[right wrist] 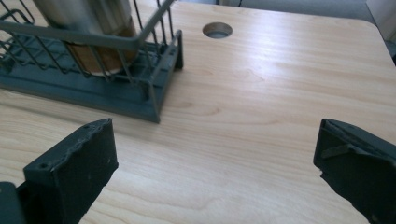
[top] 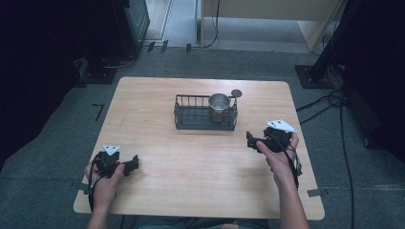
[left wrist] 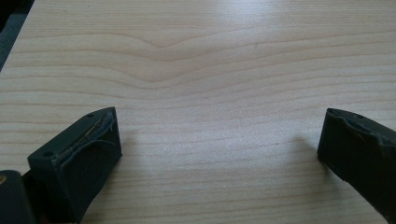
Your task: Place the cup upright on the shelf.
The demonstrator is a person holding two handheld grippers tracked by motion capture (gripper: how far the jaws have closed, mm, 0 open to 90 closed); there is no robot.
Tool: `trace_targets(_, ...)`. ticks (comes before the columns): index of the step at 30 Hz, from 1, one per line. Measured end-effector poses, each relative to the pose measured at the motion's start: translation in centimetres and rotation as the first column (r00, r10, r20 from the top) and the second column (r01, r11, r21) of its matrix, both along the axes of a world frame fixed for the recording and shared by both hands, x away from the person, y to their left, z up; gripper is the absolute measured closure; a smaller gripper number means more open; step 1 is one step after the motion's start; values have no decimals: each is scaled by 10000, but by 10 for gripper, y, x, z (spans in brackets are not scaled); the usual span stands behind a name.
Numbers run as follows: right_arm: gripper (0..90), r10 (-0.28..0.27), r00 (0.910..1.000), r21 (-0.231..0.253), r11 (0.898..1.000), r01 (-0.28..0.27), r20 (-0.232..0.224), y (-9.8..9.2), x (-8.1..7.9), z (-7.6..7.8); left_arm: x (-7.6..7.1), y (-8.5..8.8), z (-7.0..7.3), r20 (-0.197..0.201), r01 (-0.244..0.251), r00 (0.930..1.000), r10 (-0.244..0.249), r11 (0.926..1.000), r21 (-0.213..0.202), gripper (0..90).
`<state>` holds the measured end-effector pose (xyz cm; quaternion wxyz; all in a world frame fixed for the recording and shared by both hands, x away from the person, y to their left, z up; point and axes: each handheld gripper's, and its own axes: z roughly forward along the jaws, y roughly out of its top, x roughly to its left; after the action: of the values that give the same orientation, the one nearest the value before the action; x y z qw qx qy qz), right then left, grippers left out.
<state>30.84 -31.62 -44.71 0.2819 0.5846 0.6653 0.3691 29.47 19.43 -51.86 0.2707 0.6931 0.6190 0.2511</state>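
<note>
Right gripper view has the right gripper (right wrist: pixel 215 172) with jaws wide apart and empty, near the wire basket (right wrist: pixel 156 100) at upper left, where the steel cup (right wrist: pixel 88 14) stands upright inside its right end. Judging by this, either the cup is already placed or grasping hasn't begun. Left gripper (left wrist: pixel 219 154) gapes over bare table (left wrist: pixel 210 56).

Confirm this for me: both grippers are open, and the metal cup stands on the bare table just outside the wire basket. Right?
Not quite. The cup stands inside the basket, at its right end, not on the bare table; the high view shows this, and the right gripper view shows the wires around it. The rest holds: the left gripper and right gripper are both open.
</note>
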Motion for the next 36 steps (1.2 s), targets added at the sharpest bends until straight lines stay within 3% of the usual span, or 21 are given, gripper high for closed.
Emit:
trace_targets(21, 0, -1212, 9888, 18, 9926, 1218, -865, -58, -42, -44, 0, 0, 0, -2, 5, 10000, -5, 10000, -4, 0)
trace_targets(27, 0, -1452, 9823, -38, 9893, 1457, -1180, -71, -54, -58, 0, 0, 0, -15, 19, 10000, -19, 10000, 4, 0)
trace_targets(36, 0, -1944, 9657, -58, 9805, 1964, -1722, -86, -73, -76, 0, 0, 0, -6, 6, 10000, -6, 10000, -4, 0)
